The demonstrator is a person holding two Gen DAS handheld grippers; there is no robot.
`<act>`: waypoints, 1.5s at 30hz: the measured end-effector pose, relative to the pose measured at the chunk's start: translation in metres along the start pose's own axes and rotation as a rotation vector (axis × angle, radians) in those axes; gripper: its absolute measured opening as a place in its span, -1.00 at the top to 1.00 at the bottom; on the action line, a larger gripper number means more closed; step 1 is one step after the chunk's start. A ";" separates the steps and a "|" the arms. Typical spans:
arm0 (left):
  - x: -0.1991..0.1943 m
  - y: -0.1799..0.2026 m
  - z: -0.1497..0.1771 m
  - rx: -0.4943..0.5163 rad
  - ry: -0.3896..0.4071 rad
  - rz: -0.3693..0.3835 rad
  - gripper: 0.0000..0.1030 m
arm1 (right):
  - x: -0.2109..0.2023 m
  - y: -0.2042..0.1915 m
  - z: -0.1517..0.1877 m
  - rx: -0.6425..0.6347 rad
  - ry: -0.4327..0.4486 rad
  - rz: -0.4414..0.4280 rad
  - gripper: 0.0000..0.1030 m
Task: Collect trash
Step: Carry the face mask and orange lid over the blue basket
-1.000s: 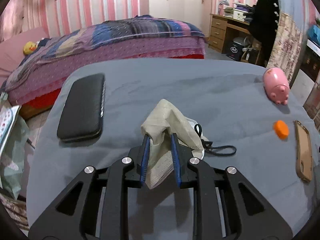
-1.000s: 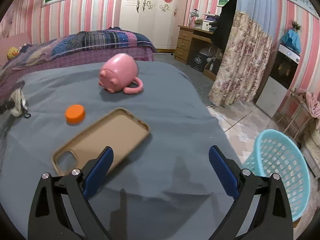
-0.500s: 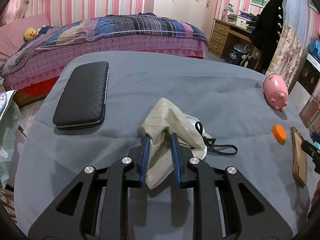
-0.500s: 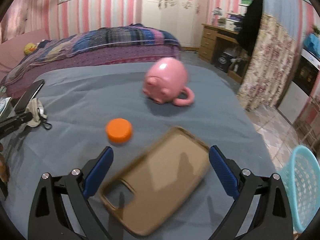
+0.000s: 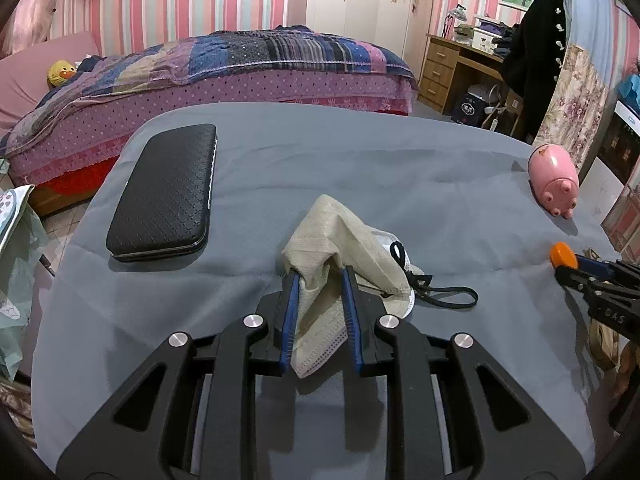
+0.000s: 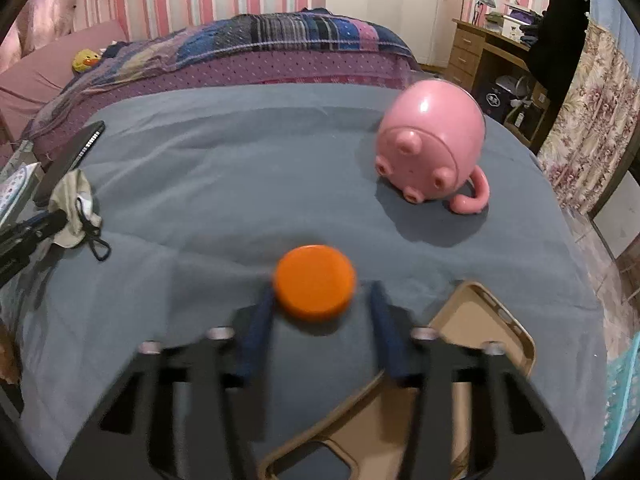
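One used face mask (image 5: 340,248) sits pinched between the left gripper (image 5: 319,276) fingers, near the table's (image 5: 400,168) near edge. The right gripper (image 6: 320,296) straddles one orange cap (image 6: 315,282) toward the right edge, blurred, fingers parted, contact unclear. One pink mug (image 6: 432,152), one phone case (image 6: 480,320), one black case (image 5: 164,192).

We're in a home bedroom, no question: pink-and-white striped walls (image 5: 248,4) all round, and a bed (image 5: 224,76) under a patchwork quilt. A yellow duck plush (image 5: 61,73) sits at the bed's head end. Right of the bed there's a wooden desk with drawers (image 5: 452,68), and behind the bed, white wardrobe doors (image 5: 360,0). A dark coat (image 5: 540,36) hangs beside the desk.
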State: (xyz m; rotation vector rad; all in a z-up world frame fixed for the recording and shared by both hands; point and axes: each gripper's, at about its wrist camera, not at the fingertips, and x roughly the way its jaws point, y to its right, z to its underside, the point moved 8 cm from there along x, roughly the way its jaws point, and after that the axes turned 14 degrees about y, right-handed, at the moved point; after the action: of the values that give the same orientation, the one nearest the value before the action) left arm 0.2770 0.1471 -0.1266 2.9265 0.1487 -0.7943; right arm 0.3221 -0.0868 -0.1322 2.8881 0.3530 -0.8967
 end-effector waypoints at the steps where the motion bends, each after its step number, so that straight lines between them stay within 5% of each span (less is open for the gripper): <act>1: 0.000 0.000 0.000 0.000 -0.001 -0.001 0.61 | -0.002 0.000 0.000 -0.002 0.013 0.000 0.25; 7: -0.006 0.009 -0.007 0.047 0.013 -0.034 0.61 | -0.053 0.030 -0.005 0.002 0.111 0.057 0.25; 10: -0.020 0.024 -0.017 0.035 0.035 -0.005 0.77 | -0.084 0.060 0.002 0.039 0.133 0.116 0.25; 22: -0.050 0.117 -0.026 0.118 0.076 0.080 0.79 | -0.155 0.181 0.048 0.191 0.152 0.308 0.25; 34: -0.057 0.073 -0.003 0.078 0.005 0.018 0.78 | -0.159 0.201 0.056 0.183 0.142 0.287 0.25; 36: -0.057 0.062 0.002 0.069 0.000 0.001 0.61 | -0.156 0.197 0.055 0.172 0.137 0.282 0.25; 38: -0.055 0.052 0.005 0.067 -0.004 -0.015 0.06 | -0.154 0.194 0.056 0.159 0.131 0.281 0.25; 40: -0.050 0.047 0.011 0.072 -0.027 -0.020 -0.23 | -0.153 0.192 0.056 0.147 0.126 0.281 0.25; 45: -0.034 0.053 0.025 0.087 -0.080 -0.009 -0.31 | -0.153 0.192 0.057 0.145 0.124 0.284 0.25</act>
State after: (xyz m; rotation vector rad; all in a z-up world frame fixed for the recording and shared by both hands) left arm 0.2416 0.0895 -0.1265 2.9701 0.1234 -0.9413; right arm 0.2168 -0.3112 -0.0874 3.0259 -0.1186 -0.7252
